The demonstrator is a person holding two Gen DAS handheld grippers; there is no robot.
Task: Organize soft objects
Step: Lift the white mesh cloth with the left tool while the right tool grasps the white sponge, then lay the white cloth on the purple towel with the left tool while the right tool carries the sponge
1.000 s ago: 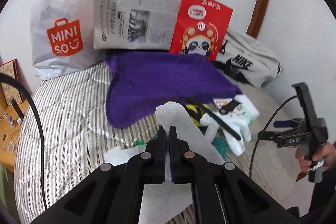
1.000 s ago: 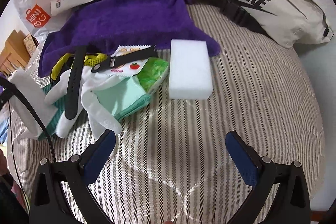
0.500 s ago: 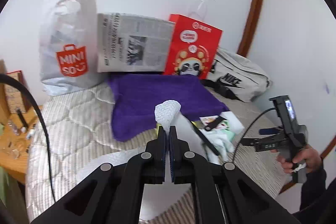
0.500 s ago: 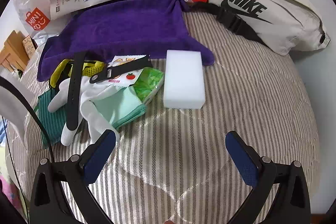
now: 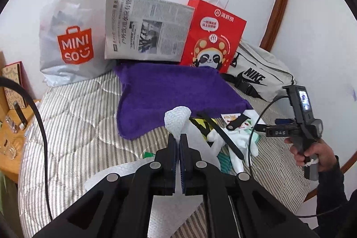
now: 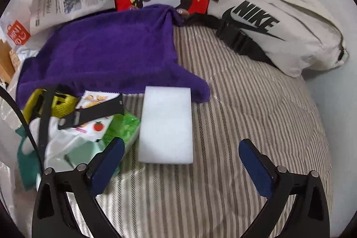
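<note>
Two claws were at work over the striped bed, and I take the views in turn.

From my left wrist, my left gripper [image 5: 177, 140] was clenched on a white textured cloth [image 5: 177, 119], its bunched top standing above the pads and the rest trailing down toward the bedcover [image 5: 73, 117]. Beyond it lay the purple towel [image 5: 171, 93], with the newspaper [image 5: 145, 30], the red panda bag [image 5: 214, 37], the Miniso bag [image 5: 71, 28] and the grey Nike pouch [image 5: 258, 73] along the wall. To the right my own hand [image 5: 312, 152] gripped the other tool's handle, near a small heap that included a white glove [image 5: 236, 142].

From my right wrist, my right gripper [image 6: 181, 162] stood wide, its jaws having just begun to close a little, nothing pressed between them. The white sponge block [image 6: 166, 124] lay flat on the bedcover straight ahead between the two blue pads, its far end touching the towel's edge [image 6: 196, 86]. A green packet [image 6: 121, 127] sat just beside it on the left, close to my left pad [image 6: 107, 167].

I judged the step to be the reach for the sponge, with the cloth already in hand. The next move would call for lowering the pads down either long side, keeping the left one clear of the packet, then closing gently, since foam gives.
</note>
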